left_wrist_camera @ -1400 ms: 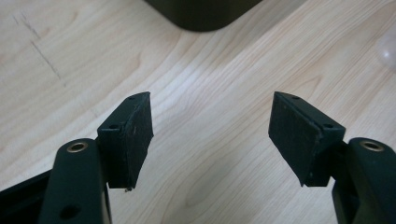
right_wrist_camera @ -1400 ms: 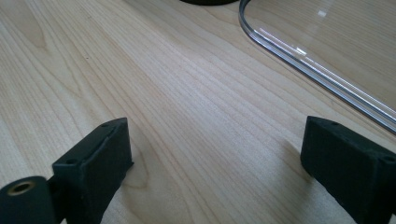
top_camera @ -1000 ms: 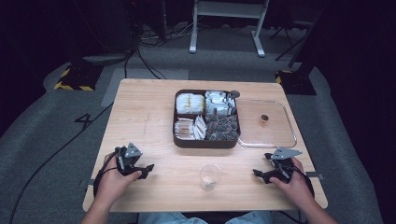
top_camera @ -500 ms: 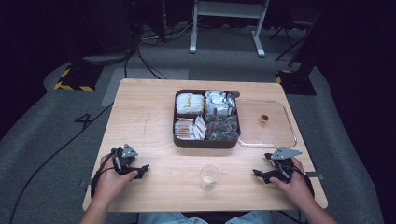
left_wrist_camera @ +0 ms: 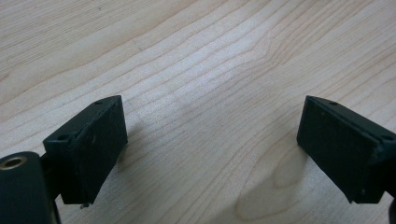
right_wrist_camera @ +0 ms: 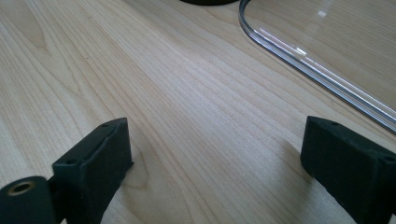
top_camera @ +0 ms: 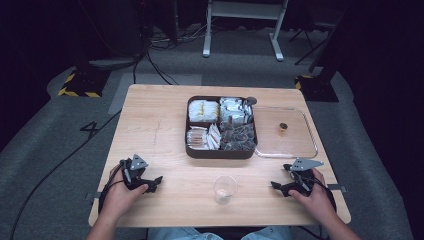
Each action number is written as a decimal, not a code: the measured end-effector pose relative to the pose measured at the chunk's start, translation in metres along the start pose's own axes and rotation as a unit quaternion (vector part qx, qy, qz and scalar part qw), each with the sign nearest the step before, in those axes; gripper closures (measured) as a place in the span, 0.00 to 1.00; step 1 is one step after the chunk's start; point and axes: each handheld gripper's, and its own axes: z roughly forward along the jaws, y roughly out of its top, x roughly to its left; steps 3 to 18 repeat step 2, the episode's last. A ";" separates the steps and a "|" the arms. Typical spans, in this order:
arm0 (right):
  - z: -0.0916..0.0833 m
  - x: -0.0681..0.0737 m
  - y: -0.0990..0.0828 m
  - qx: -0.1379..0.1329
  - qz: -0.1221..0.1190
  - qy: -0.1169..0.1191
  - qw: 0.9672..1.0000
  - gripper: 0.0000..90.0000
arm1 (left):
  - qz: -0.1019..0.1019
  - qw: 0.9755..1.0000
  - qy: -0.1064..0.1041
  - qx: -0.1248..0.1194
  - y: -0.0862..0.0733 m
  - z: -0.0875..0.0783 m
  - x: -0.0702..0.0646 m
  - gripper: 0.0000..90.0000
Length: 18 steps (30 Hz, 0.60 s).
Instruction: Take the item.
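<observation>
Both grippers rest on the table — left gripper just opened wide, right gripper agape, both empty; likely a start, reaching next for the cup.

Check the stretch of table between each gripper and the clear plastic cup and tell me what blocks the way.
Nothing visible does. The clear plastic cup stands on the table between the left gripper and the right gripper, with only bare wood on either side. Both grippers' jaws are open and empty; the left has just been opening.
</observation>
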 end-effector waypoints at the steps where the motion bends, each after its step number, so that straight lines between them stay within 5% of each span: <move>1: 0.000 0.000 0.000 0.000 0.000 0.000 1.000 0.10 | 0.000 1.000 0.000 0.000 0.000 0.000 0.000 0.10; 18: 0.000 0.000 0.000 0.000 0.000 0.000 1.000 0.10 | 0.000 1.000 0.000 0.000 0.000 0.000 0.000 0.10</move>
